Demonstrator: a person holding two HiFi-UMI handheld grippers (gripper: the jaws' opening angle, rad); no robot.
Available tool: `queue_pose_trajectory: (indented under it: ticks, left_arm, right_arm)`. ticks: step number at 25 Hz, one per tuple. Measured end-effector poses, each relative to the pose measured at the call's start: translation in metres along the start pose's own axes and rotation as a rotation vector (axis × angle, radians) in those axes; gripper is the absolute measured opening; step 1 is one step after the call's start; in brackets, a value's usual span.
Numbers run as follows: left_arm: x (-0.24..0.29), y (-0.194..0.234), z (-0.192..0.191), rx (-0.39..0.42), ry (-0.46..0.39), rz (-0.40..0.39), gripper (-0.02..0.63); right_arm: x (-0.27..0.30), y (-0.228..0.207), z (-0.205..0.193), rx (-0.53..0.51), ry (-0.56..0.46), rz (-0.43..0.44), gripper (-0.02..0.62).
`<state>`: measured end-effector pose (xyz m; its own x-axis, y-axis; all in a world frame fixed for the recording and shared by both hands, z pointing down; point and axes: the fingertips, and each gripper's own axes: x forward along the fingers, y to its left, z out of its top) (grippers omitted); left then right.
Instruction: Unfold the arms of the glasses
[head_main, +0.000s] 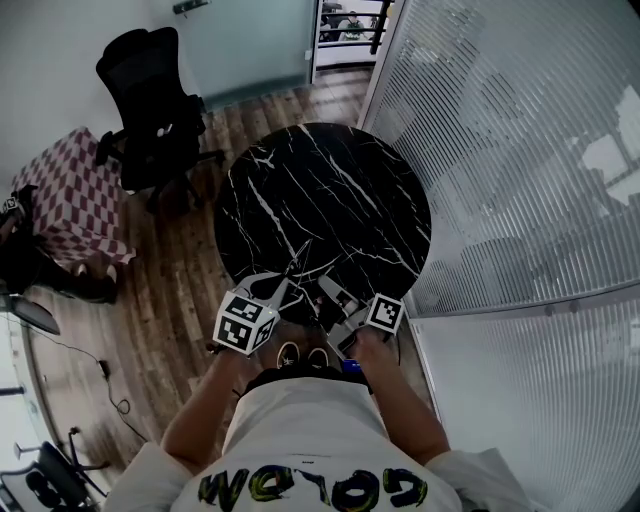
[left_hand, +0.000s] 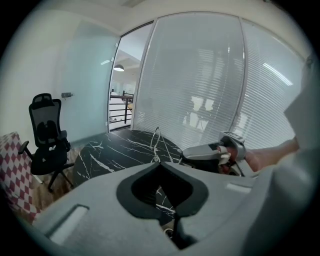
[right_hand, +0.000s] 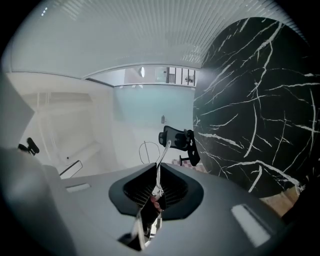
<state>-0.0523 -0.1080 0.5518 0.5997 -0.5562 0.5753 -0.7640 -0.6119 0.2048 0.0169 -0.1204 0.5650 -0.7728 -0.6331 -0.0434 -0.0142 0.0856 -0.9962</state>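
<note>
Right gripper view: thin wire glasses (right_hand: 162, 160)

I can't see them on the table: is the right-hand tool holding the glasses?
Yes, the thin wire glasses are pinched between the fingers of the right gripper.

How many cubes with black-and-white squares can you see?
2. One black-and-white marker cube sits on the left hand-held gripper, the other on the right hand-held gripper, both above the near edge of the round black marble table. None looks hidden.
</note>
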Motion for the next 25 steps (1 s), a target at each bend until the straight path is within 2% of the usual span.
queue_pose_trajectory:
  ticks: [3,5,7,10,12,13,17,19,22,25]
  left_arm:
    - [0.000,-0.004,-0.004,0.018,0.024,-0.009,0.002]
    - [0.001,-0.007,-0.007,0.030,0.040,-0.016,0.002]
    - [0.002,-0.009,-0.008,0.039,0.048,-0.014,0.002]
    - [0.002,-0.010,-0.008,0.040,0.049,-0.014,0.002]
    - [0.002,-0.012,-0.008,0.041,0.050,-0.018,0.002]
    - [0.003,-0.012,-0.008,0.041,0.051,-0.020,0.002]
    - [0.005,-0.013,-0.010,0.032,0.059,-0.031,0.002]
    - [0.005,-0.015,-0.012,0.024,0.063,-0.040,0.002]
    - [0.004,-0.018,-0.012,0.010,0.063,-0.052,0.002]
    - [0.005,-0.021,-0.011,-0.008,0.056,-0.064,0.002]
  right_arm:
    - [-0.002,-0.006,-0.002,-0.001,-0.001,-0.023,0.028]
    - [-0.003,-0.007,-0.001,-0.049,0.016,-0.045,0.039]
    - [-0.005,-0.008,0.001,-0.143,0.044,-0.087,0.100]
    - [-0.014,-0.009,0.008,-0.325,0.080,-0.185,0.123]
    - [-0.022,-0.006,0.015,-0.515,0.111,-0.251,0.124]
    - [-0.025,-0.004,0.017,-0.648,0.144,-0.290,0.123]
    - [-0.025,-0.001,0.010,-1.336,0.404,-0.460,0.129]
    - [-0.021,0.001,0.003,-1.625,0.551,-0.510,0.133]
    - [-0.017,-0.006,-0.008,-1.917,0.756,-0.554,0.133]
    - [-0.016,-0.022,-0.013,-2.082,0.906,-0.580,0.130]
